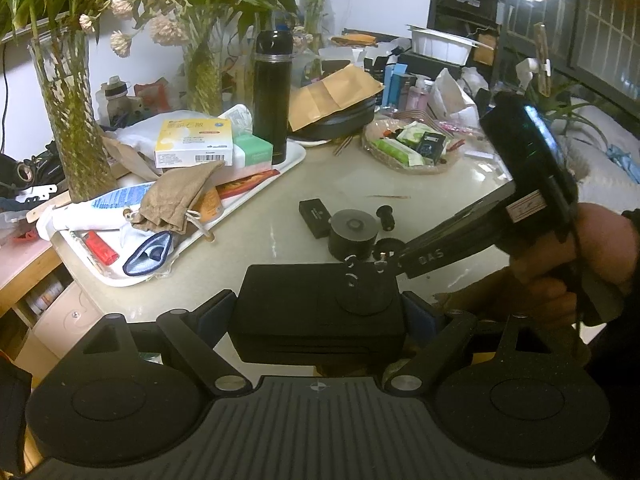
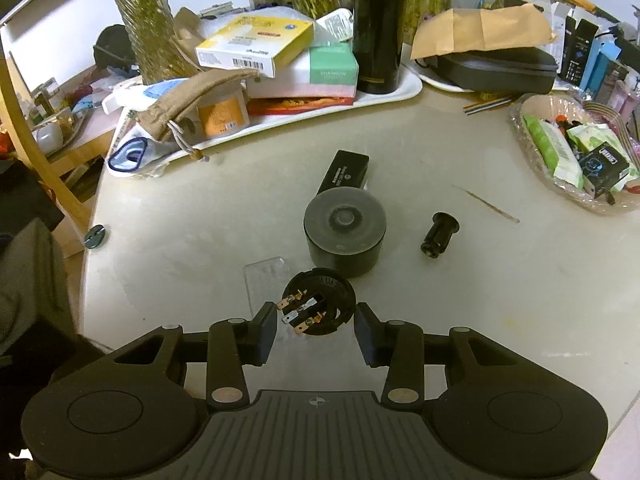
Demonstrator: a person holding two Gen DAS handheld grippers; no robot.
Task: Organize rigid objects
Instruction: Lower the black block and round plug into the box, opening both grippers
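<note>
My right gripper (image 2: 315, 322) is clamped on a round black electrical socket insert (image 2: 319, 306) with brass terminals facing me; both pads (image 2: 265, 330) press its sides. Its rim carries small white print I cannot read.

My left gripper (image 1: 320, 312) is clamped wide on a black rectangular box (image 1: 318, 312), a pad against each end. In the left wrist view my right hand (image 1: 576, 260) is at 3 o'clock, and that tool's arm bears pale lettering that looks like "DAS".

Out from the right jaws, on the pale tabletop (image 2: 200, 220): one black cylindrical canister (image 2: 345, 234) at 12 o'clock, close to the insert; one small black rectangular case (image 2: 346, 174) beyond it, touching it, its white print too small to read; one small black flanged plug (image 2: 439, 235) at 1 o'clock, apart from the canister; one thin stick (image 2: 486, 204) farther at 1 o'clock; one clear plastic slip (image 2: 266, 280) at 11 o'clock.

On the white tray (image 2: 400, 94) at 12 o'clock stand one black flask (image 2: 378, 28) and one yellow-and-white medicine box (image 2: 254, 46) with a barcode, lying on a green-and-white box (image 2: 334, 68) whose print I cannot make out. One wicker basket (image 2: 532, 152) of packets sits at 2 o'clock.
</note>
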